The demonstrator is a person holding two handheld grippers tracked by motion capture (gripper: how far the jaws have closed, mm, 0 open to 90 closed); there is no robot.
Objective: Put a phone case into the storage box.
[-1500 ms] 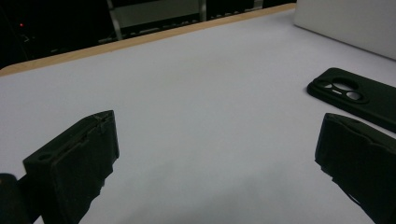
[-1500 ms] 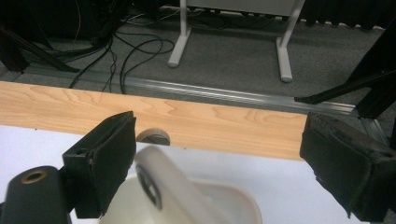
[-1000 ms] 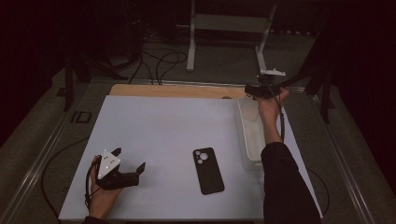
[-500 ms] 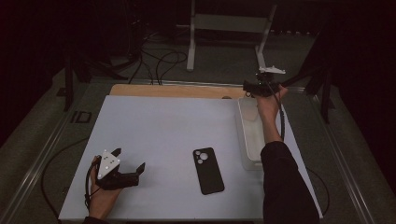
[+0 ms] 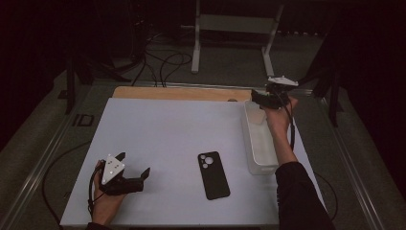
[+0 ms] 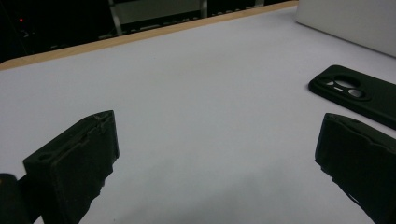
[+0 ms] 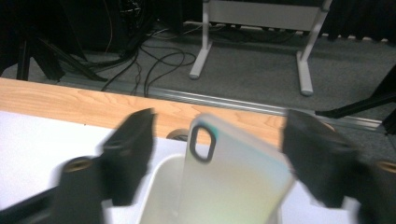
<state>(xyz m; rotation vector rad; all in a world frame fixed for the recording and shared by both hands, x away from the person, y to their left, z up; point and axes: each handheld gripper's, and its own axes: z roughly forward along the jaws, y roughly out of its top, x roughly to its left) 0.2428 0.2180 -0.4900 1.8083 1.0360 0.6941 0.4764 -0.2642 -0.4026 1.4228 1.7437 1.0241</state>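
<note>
White table with a wooden far edge, grey floor beyond; both the left gripper and right gripper gape.

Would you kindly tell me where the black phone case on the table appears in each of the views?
High view: the black phone case lies flat, low and centre, left of the white bin.
Left gripper view: at the right edge, beyond the right jaw.
Right gripper view: I cannot find it.
Shared landmark: the white bin, at top right in the left gripper view.
</note>
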